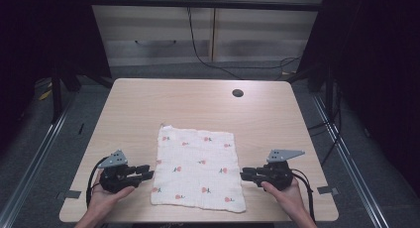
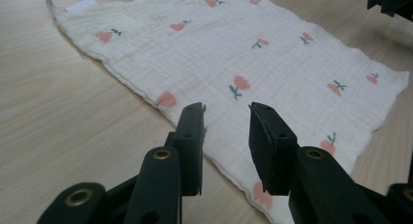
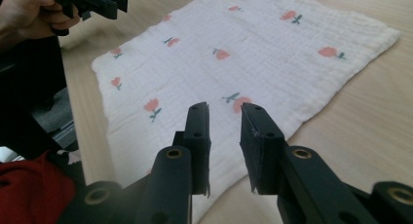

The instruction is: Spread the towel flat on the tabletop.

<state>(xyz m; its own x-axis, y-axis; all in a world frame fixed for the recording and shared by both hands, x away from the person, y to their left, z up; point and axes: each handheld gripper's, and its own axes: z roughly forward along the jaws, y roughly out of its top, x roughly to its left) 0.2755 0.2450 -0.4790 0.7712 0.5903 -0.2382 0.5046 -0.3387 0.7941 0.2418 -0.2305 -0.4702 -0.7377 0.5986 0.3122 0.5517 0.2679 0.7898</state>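
Cloth spread flat on the table, a gripper at each side edge, both with jaws apart and empty.

The wooden table (image 1: 148, 104) carries a white cloth (image 1: 198, 168) printed with small pink flowers, lying open and flat toward the table's near edge, its far left corner slightly curled with a small white tag (image 2: 78, 4) just beside that corner. The left gripper (image 1: 147, 174) sits at the cloth's left edge near the near corner, held in the person's left hand (image 1: 106, 196); its jaws stand partly open over the hem, gripping nothing. The right gripper (image 1: 246, 175) sits at the cloth's right edge, held in the right hand (image 1: 287, 196); its jaws are likewise partly open above the cloth's border, nothing between the pads. Beyond the cloth's far right corner a dark round hole (image 1: 237, 93) marks the tabletop.
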